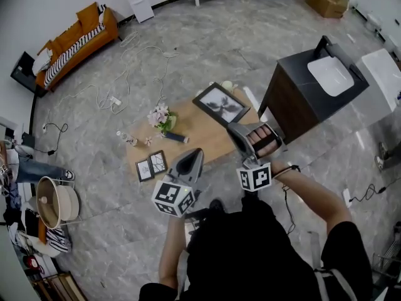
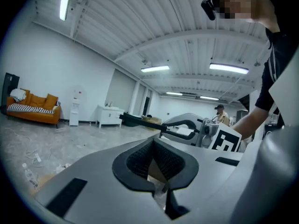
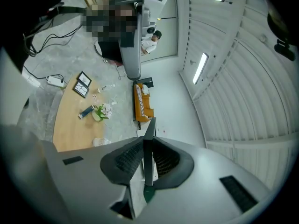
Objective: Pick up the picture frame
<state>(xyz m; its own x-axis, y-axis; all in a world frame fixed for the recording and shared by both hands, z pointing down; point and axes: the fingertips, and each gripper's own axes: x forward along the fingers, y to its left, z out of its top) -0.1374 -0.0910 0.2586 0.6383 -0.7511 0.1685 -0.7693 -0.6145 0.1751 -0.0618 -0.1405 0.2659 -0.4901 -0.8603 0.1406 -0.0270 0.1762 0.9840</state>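
Person (image 1: 250,256) is filling the bottom of the head view, arms reaching forward. Left gripper (image 1: 195,152), lower centre, is hovering with jaws together and nothing between them. Right gripper (image 1: 237,128), just right of it, is clamping the near edge of the picture frame (image 1: 220,103); its own view is showing the frame edge-on between the pads (image 3: 126,157). Frame is hanging mid-picture, seemingly clear of the wooden table (image 1: 203,140). With the grip on one edge only, the far side is likely wanting to droop. Best handling: keeping the squeeze firm and the wrist steady, rising straight, avoiding the flowers (image 1: 161,116) at left and the dark cabinet (image 1: 294,96) at right. Sofa (image 1: 78,39) is sitting far upper left.
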